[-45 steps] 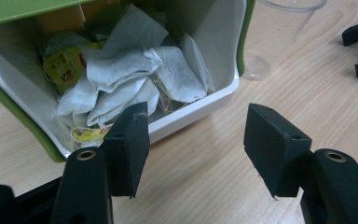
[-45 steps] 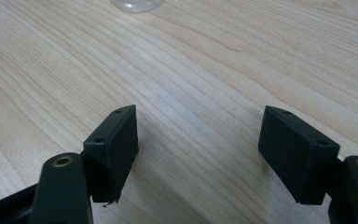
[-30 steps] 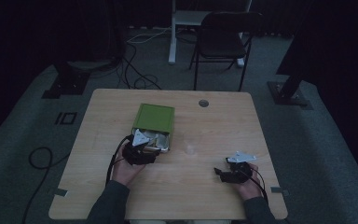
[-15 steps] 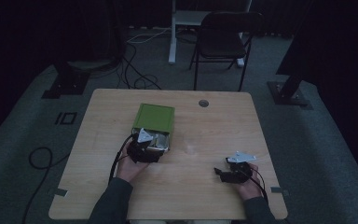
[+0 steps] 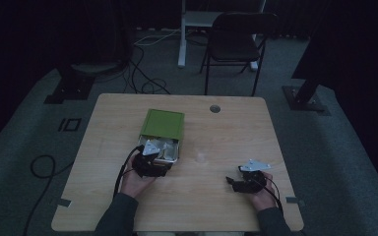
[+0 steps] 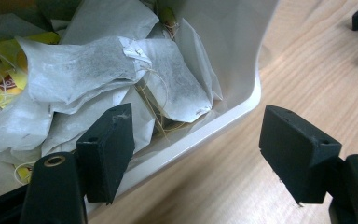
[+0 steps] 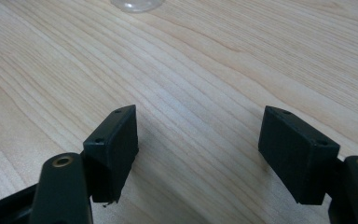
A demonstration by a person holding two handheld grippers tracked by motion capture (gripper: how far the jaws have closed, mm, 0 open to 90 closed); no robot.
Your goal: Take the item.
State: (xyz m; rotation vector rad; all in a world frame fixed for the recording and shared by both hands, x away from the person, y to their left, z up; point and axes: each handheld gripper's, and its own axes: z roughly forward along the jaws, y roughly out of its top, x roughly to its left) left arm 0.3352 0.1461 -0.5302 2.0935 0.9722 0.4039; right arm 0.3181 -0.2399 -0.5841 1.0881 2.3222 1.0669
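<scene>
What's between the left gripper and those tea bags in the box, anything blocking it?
Only the box's white rim. The left gripper is open and straddles it, one jaw over the tea bags, the other over the table. Nothing covers the bags.

Open white tin [image 6: 233, 119] with green lid [image 5: 164, 124], heaped with white tea bags [image 6: 121, 74]
</scene>
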